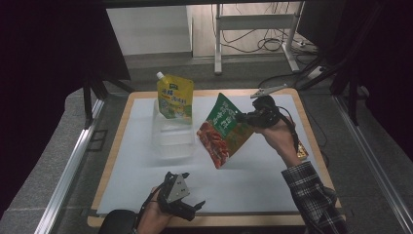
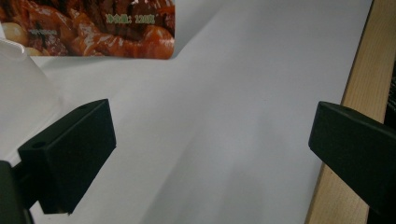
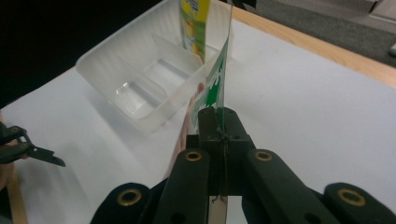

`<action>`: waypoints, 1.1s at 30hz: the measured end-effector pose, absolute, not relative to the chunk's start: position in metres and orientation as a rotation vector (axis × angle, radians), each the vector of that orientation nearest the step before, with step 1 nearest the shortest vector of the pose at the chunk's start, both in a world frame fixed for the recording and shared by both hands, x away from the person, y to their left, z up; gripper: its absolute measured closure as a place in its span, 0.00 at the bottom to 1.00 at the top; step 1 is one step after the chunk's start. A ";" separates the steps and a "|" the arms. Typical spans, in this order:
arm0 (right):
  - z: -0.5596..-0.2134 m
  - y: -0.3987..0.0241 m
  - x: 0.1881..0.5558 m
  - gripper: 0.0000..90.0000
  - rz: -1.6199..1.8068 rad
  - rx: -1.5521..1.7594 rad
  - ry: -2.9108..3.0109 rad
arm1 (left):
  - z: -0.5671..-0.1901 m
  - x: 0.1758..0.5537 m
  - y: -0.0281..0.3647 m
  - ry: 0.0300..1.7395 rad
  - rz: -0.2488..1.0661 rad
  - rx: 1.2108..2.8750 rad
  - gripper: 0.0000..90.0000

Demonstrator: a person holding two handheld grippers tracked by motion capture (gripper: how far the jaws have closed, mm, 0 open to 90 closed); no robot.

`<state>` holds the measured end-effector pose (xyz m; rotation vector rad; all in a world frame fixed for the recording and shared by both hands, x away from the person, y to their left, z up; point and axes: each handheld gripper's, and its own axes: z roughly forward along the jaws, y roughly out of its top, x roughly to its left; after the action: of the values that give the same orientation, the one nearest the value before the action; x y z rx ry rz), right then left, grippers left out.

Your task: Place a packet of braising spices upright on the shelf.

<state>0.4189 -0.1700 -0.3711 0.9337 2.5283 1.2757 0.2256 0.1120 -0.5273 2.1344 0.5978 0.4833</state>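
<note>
snack pouch held up over the bench beside the clear tray

nearest the person, the left tool [image 1: 187, 207] rests low at the front edge of the white sheet [image 1: 253, 185], its jaws spread wide with nothing between them; in the left gripper view they stand apart over bare paper, the wooden bench [image 2: 369, 93] edge running along one side. a plaid sleeve [image 1: 311, 197] reaches in from the near right corner

further in, the right tool [image 1: 242, 118] is clamped tight on the upper edge of the green and red snack pouch [image 1: 223, 130], which hangs tilted above the sheet, clear of the surface, its lower corner toward the near side. in the right gripper view the pouch [image 3: 215, 88] shows edge-on, pinched between the closed jaws

just beside the pouch, to its left in the high view, sits the clear plastic tray [image 1: 171, 139], open side up. the pouch's edge is very near the tray's rim; whether they touch i cannot tell. the yellow spouted pouch [image 1: 175, 95] stands upright at the tray's far end, white cap on top

by the right wrist a small red and yellow packet [image 1: 302, 152] lies at the sheet's edge. at the far right of the bench lies a metal clip [image 1: 265, 91]. beyond the bench, grey floor, table legs and loose cables
</note>
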 end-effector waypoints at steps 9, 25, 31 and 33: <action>-0.352 -0.155 0.417 0.99 1.226 0.821 2.547 | -0.527 0.226 0.112 0.597 0.483 2.134 0.01; -0.332 -0.147 0.427 0.99 1.235 0.765 2.507 | -0.528 0.226 0.112 0.605 0.482 2.123 0.01; -0.324 -0.143 0.429 0.99 1.273 0.745 2.508 | -0.527 0.226 0.112 0.603 0.483 2.124 0.01; -0.321 -0.141 0.430 0.99 1.284 0.732 2.507 | -0.527 0.226 0.113 0.603 0.482 2.123 0.01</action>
<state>0.4298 -0.1414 -0.3211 0.7319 2.5075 1.2836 0.2259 0.1125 -0.5272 2.1234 0.6028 0.4818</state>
